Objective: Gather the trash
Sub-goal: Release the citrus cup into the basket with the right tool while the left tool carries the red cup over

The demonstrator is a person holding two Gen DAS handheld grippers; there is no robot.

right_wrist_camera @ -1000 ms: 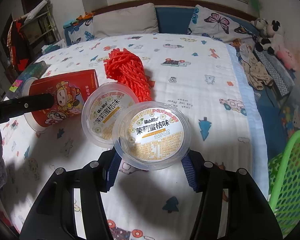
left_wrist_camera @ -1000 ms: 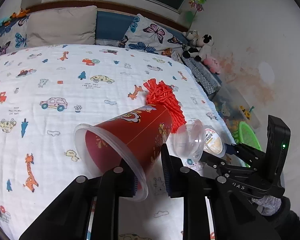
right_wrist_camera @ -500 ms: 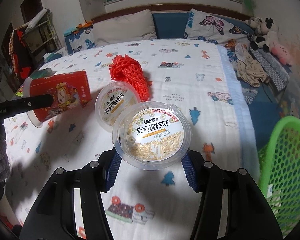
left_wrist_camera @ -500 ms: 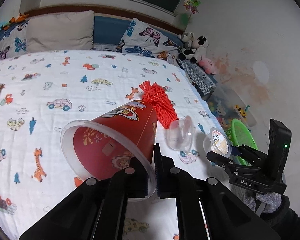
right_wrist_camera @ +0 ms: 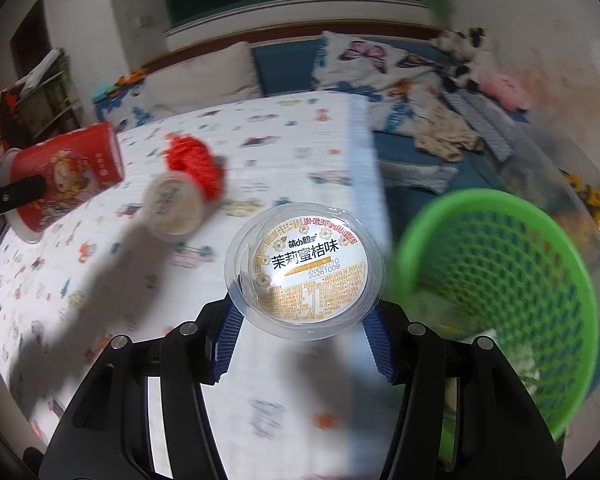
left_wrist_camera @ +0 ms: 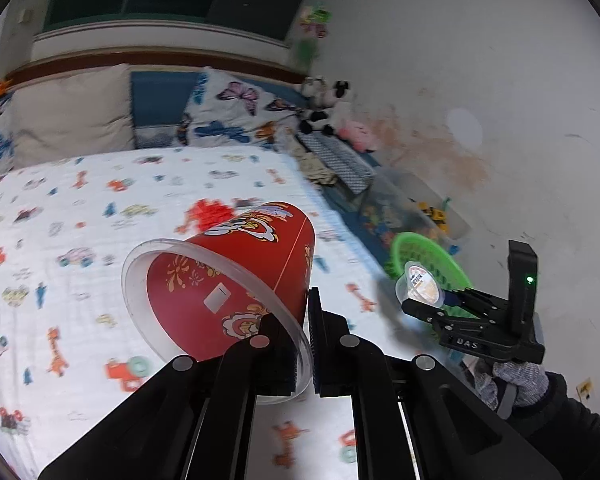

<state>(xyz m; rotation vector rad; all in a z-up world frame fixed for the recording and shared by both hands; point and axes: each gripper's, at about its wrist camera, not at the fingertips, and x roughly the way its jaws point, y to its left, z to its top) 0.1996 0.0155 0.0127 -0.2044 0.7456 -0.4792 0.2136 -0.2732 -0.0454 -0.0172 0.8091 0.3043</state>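
My left gripper (left_wrist_camera: pixel 305 344) is shut on the clear rim of a red printed cup (left_wrist_camera: pixel 236 280), which hangs tilted above the bed. The same red cup (right_wrist_camera: pixel 64 172) shows at the left of the right wrist view with a left finger (right_wrist_camera: pixel 12 196) on it. My right gripper (right_wrist_camera: pixel 302 332) is shut on a clear jelly cup with an orange label (right_wrist_camera: pixel 304 268), held over the bed's edge beside a green mesh basket (right_wrist_camera: pixel 500 280). A second jelly cup (right_wrist_camera: pixel 174 210) and a red net bundle (right_wrist_camera: pixel 192 164) lie on the bed. From the left wrist view the right gripper (left_wrist_camera: pixel 432 304) holds its jelly cup (left_wrist_camera: pixel 418 286) in front of the basket (left_wrist_camera: pixel 432 256).
The bed (left_wrist_camera: pixel 60 240) has a white cartoon-print cover, with pillows (left_wrist_camera: pixel 72 120) at its head. Soft toys (left_wrist_camera: pixel 328 112) and folded clothes (right_wrist_camera: pixel 444 136) lie along the wall side. A toy bin (left_wrist_camera: pixel 420 208) stands behind the basket. A gloved hand (left_wrist_camera: pixel 516 380) holds the right gripper.
The left jaws closed on the red cup's rim and lifted it off the bed. The right gripper carried its jelly cup to the right, close to the green basket. The second jelly cup stayed on the bed.
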